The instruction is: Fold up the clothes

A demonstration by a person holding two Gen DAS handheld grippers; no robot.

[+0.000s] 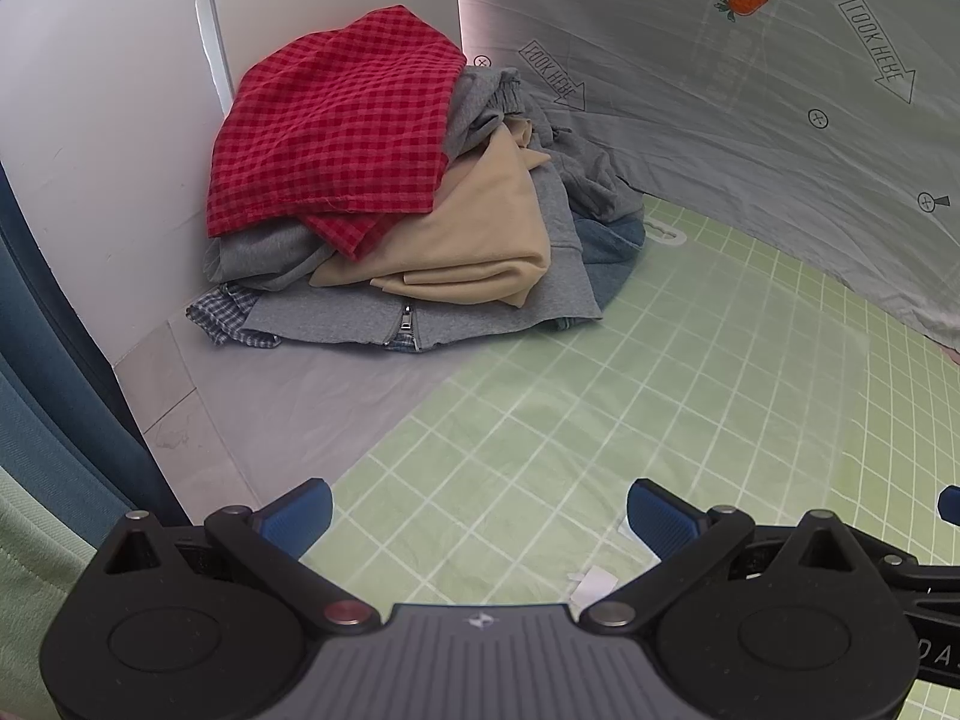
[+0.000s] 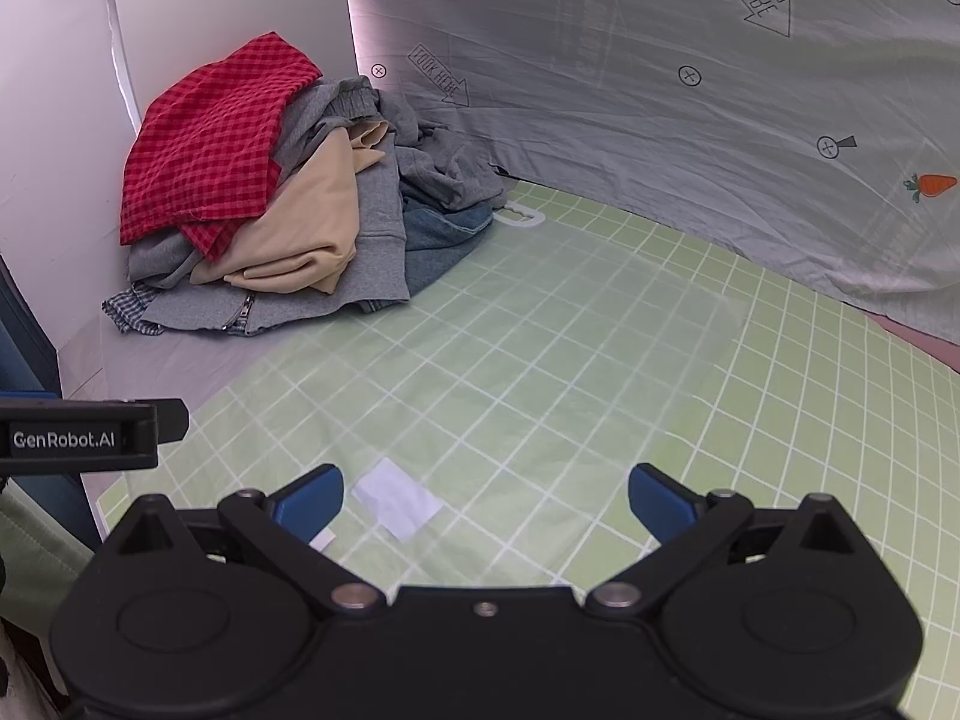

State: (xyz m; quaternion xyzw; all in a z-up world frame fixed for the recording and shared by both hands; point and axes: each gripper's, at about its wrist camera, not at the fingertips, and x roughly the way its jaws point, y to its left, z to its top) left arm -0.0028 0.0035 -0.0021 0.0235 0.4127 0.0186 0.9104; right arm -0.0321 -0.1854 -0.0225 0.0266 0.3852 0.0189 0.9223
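A pile of clothes lies in the far left corner of the green grid mat (image 1: 600, 420). On top is a red checked cloth (image 1: 336, 126), under it a beige garment (image 1: 468, 240), a grey zip hoodie (image 1: 420, 318), denim (image 1: 606, 246) and a blue checked shirt (image 1: 225, 315). The pile also shows in the right wrist view, with the red cloth (image 2: 210, 138) and the beige garment (image 2: 300, 228). My left gripper (image 1: 480, 519) is open and empty, well short of the pile. My right gripper (image 2: 486, 504) is open and empty over the mat (image 2: 570, 360).
A grey printed sheet (image 1: 720, 90) hangs as a back wall. White panels (image 1: 90, 150) close the left side. A blue curtain (image 1: 42, 408) hangs at the left edge. A white label (image 2: 396, 498) lies on the mat. The left gripper's body (image 2: 78, 438) shows at the right view's left edge.
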